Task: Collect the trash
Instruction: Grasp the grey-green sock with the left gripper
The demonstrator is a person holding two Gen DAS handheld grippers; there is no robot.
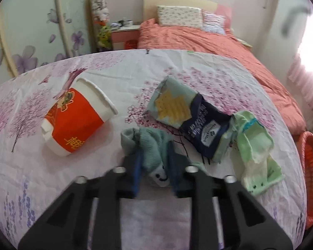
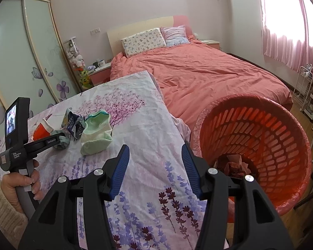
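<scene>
Teal sock (image 1: 151,145) pinched mid-bunch in left claw (image 1: 153,166) on flowered counter (image 1: 177,68); judged soft, light, limp. Right claw (image 2: 155,173) held half open, empty, beside red basket (image 2: 260,145). Paper cup (image 1: 79,120), snack wrapper (image 1: 189,120) nearby.

The left wrist camera looked steeply down along its own tongs (image 1: 154,166), close over the floral-sheeted counter (image 1: 114,66), facing the pink bed (image 1: 208,41). The right wrist camera sat further back, probably higher, angled over the counter's edge (image 2: 152,108) toward the orange basket (image 2: 260,141). Both views shared the counter, the bed and the basket (image 1: 311,166).
</scene>
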